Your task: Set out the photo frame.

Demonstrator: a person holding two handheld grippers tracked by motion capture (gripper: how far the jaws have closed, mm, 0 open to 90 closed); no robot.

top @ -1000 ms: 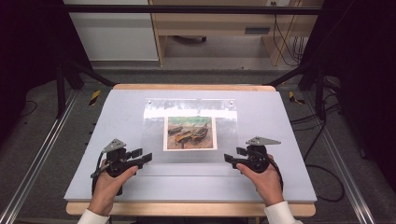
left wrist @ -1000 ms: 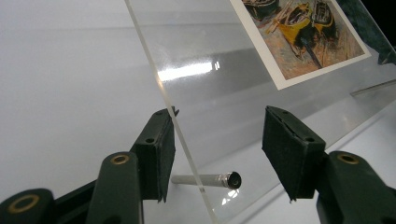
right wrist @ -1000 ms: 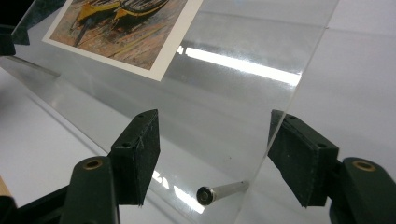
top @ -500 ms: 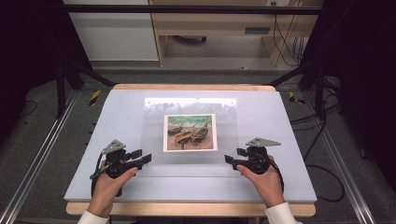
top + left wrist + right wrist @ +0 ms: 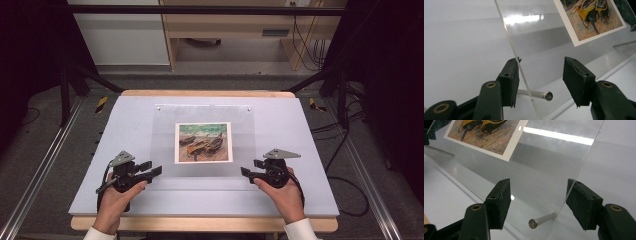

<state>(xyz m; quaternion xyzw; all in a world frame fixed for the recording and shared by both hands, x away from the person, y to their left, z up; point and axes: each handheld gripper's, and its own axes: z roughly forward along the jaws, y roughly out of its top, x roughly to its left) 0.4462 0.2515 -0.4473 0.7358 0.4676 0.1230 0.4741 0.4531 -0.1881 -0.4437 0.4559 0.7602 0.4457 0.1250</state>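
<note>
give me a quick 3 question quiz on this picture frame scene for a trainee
1. True or false: the left gripper and right gripper sit at the two near corners of the clear acrylic sheet.
2. What lies under the sheet? A) a printed picture of boats B) a folded cloth C) a metal ruler
3. In the left gripper view, what small metal part sticks out through the sheet between the jaws?

Key
1. True.
2. A, the picture sits in the middle of the sheet.
3. A thin silver standoff pin; a like pin shows in the right gripper view. Both pairs of jaws stand open around the pins.
</note>
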